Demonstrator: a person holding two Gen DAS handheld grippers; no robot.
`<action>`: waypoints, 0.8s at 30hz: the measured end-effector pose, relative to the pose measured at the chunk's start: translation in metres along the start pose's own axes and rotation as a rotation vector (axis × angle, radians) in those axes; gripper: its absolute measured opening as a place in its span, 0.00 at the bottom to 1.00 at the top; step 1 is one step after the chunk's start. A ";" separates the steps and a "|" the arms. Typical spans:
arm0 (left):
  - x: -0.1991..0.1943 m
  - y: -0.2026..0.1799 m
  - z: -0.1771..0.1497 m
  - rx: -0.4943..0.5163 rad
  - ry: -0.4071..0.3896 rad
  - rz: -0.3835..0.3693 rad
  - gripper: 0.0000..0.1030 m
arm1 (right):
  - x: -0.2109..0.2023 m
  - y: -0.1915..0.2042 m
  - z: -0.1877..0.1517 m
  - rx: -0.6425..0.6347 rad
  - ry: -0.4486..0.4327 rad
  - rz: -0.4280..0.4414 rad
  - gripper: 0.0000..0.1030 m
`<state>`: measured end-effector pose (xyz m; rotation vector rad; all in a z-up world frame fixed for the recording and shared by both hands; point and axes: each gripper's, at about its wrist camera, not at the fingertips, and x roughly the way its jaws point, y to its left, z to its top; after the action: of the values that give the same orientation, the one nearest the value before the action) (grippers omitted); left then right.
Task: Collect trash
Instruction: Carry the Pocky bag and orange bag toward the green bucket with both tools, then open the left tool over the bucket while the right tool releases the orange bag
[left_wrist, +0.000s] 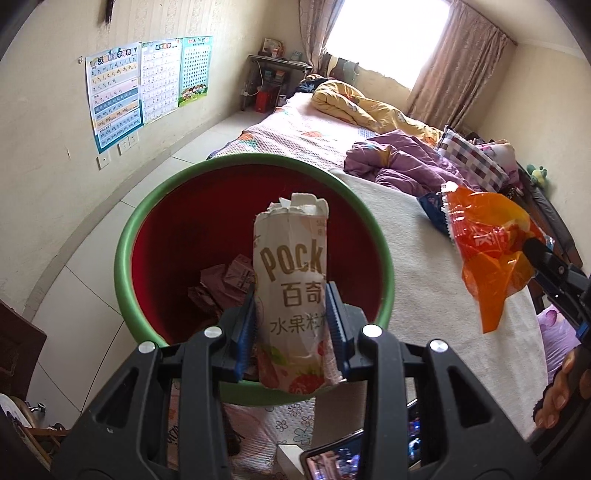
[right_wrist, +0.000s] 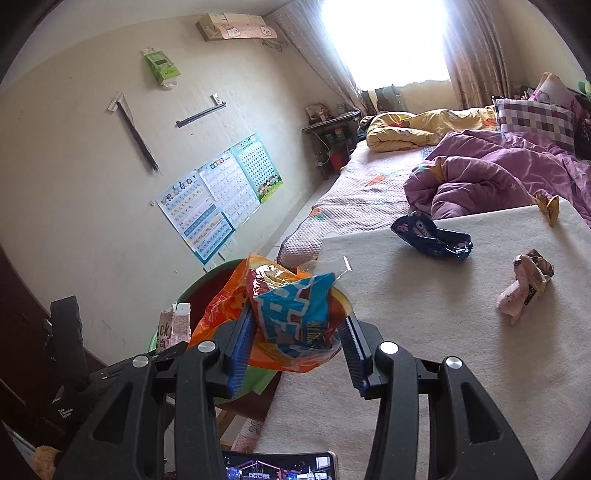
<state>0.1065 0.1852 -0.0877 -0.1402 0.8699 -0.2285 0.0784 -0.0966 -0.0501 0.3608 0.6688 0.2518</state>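
Left tool clamped on one box, right tool on one wrapper

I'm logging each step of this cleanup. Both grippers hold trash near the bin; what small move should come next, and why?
Probably open the left gripper. Its blue pads clamp the crumpled white Pocky box upright directly over the green-rimmed red bin, so it should drop in. The right gripper, gripping the orange plastic snack bag, sits at the bin's edge beside the cream mat.

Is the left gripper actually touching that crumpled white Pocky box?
Touching. The left wrist view shows the left gripper with both blue pads pressed against the Pocky box.
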 end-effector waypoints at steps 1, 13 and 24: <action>0.000 0.004 0.001 -0.001 0.002 0.001 0.33 | 0.004 0.003 0.000 -0.003 0.005 0.000 0.42; 0.010 0.031 0.006 -0.006 0.026 0.022 0.33 | 0.042 0.031 -0.003 -0.068 0.047 -0.001 0.42; 0.017 0.038 0.012 -0.010 0.043 0.025 0.33 | 0.063 0.047 -0.003 -0.146 0.068 -0.027 0.42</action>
<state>0.1316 0.2183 -0.1013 -0.1340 0.9153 -0.2046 0.1190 -0.0314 -0.0685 0.2043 0.7169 0.2860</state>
